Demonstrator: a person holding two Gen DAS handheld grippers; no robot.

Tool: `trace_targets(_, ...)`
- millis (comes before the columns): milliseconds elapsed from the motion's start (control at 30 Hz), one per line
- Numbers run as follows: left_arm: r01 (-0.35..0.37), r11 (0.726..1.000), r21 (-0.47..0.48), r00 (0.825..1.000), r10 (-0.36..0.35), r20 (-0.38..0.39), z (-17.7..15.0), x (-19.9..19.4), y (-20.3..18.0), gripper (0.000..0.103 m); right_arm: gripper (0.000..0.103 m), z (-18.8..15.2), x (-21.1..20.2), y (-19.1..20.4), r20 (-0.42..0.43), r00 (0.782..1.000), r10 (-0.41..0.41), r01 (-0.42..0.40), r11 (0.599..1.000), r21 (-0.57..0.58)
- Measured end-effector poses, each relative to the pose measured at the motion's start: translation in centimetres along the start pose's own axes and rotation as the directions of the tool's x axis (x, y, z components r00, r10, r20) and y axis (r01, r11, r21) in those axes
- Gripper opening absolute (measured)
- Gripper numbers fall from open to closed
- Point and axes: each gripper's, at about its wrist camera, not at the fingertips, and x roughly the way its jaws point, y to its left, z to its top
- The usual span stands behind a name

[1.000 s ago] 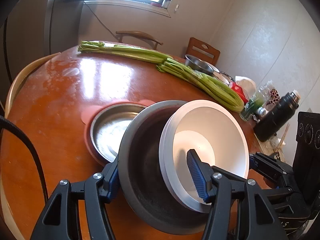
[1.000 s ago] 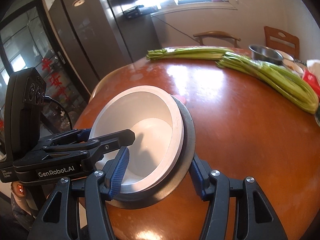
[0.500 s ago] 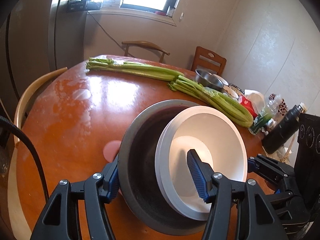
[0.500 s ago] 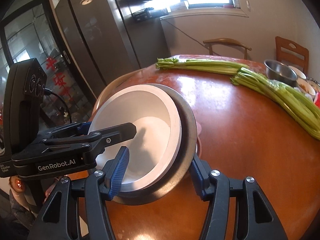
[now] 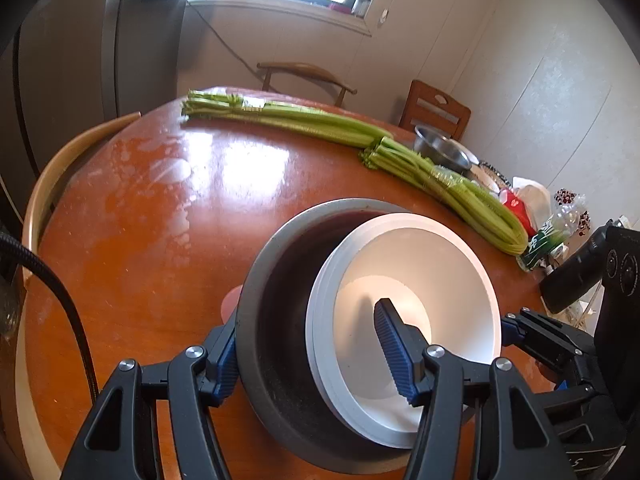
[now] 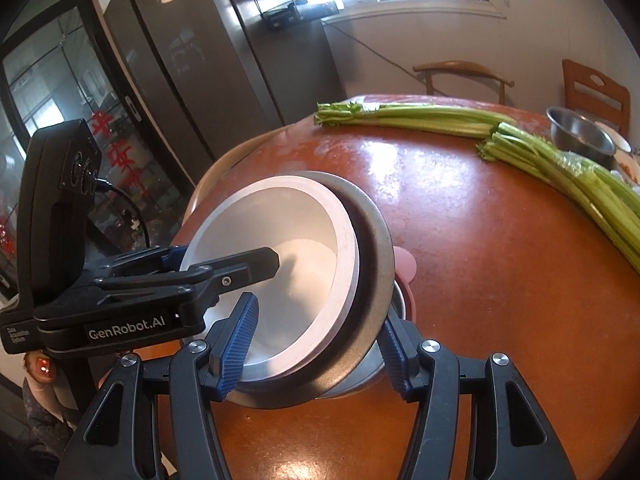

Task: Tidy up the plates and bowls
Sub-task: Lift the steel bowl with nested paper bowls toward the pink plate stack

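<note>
— So, what are you holding?
— My left gripper [image 5: 312, 356] and right gripper [image 6: 320, 344] are each pinching the tilted grey bowl [image 5: 280, 320] with the white bowl [image 5: 404, 300] nested inside, above the bench [image 5: 160, 220].

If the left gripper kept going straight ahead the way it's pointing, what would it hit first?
It already grips the stacked gray bowl and white bowl, so the left gripper meets those immediately. Beyond them, the celery bunch looks like the next obstacle, though depth is unclear.
</note>
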Motion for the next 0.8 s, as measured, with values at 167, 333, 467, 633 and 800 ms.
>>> trace_targets(167,0.003,1.000,-0.011,1.000,-0.004,-0.030,-0.5,1.0,0.3,0.060,0.061,-0.5,0.6,-0.4,-0.027,1.000,0.008,-0.008,1.000,0.006)
trace_targets(333,0.003,1.000,-0.016,0.999,-0.003,-0.052,-0.9,1.5,0.4,0.060,0.061,-1.0,1.0,-0.7,-0.045,0.999,0.015,-0.015,1.000,0.013)
trace_targets(467,0.003,1.000,-0.021,0.997,-0.005,-0.073,-1.2,2.0,0.5,0.060,0.061,-1.2,1.2,-0.9,-0.056,0.998,0.022,-0.021,1.000,0.021)
trace_targets(633,-0.012,1.000,-0.011,0.997,0.011,-0.080,-1.2,2.4,0.4,0.060,0.061,-1.3,1.4,-1.1,-0.062,0.998,0.017,-0.016,1.000,0.021)
trace_targets(800,-0.027,1.000,-0.004,0.996,0.027,-0.083,-1.2,2.8,0.3,0.060,0.061,-1.2,1.8,-1.1,-0.074,0.997,0.011,-0.009,1.000,0.020)
